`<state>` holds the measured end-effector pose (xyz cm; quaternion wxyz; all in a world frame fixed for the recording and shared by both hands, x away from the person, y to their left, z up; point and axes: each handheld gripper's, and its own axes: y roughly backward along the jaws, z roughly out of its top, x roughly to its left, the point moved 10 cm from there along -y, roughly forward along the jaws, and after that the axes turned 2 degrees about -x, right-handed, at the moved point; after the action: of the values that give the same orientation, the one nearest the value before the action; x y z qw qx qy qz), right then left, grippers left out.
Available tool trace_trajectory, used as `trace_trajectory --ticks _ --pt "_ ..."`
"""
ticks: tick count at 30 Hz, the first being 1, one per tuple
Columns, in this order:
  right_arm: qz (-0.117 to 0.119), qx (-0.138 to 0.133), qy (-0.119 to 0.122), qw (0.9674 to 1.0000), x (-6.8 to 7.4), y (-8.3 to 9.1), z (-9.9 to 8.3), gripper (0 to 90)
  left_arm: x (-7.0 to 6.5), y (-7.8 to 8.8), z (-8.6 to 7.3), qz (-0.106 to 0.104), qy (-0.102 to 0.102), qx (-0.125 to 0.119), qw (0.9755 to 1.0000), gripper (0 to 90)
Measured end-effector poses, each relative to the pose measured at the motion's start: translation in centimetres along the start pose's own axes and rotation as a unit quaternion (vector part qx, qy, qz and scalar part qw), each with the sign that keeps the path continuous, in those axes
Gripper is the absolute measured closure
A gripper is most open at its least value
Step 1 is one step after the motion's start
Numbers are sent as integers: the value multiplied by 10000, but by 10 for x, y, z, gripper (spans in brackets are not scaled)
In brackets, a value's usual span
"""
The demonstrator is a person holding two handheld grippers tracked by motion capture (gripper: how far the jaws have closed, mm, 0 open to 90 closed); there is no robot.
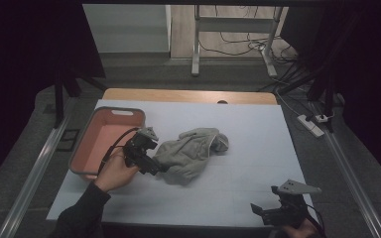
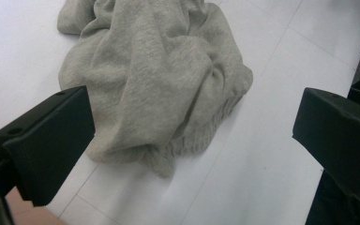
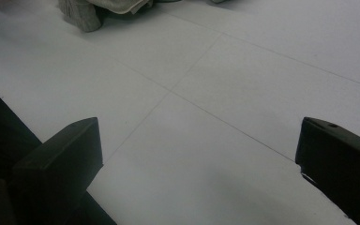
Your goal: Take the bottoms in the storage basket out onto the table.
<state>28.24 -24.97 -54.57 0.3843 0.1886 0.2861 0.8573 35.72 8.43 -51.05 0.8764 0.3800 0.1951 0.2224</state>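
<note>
1. Sweater [image 1: 191,151], grey and crumpled, lies mid-table, at 3 o'clock from the pink bin [image 1: 105,139].
2. I hold my left gripper [image 1: 155,166] at its 9 o'clock edge, jaws spread wide.
3. My right gripper [image 1: 259,210] waits at 5 o'clock, jaws apart, holding nothing.

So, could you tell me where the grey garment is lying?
In the high view, the grey garment lies crumpled mid-table, right of the pink tub, against the left hand-held gripper.

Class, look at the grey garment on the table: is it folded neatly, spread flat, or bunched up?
Bunched up. The grey garment lies in a rumpled heap with deep creases beside the pink basket, its edges uneven, not squared.
</note>
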Motion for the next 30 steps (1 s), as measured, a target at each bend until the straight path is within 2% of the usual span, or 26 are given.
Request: trace_trajectory --ticks 15,30 --pt "-8 11 19 10000 0 0 0 9 -1 15 -9 46 77 -131 9999 0" --pt "2 32 11 10000 0 0 0 9 8 28 -25 147 240 -142 9995 0"
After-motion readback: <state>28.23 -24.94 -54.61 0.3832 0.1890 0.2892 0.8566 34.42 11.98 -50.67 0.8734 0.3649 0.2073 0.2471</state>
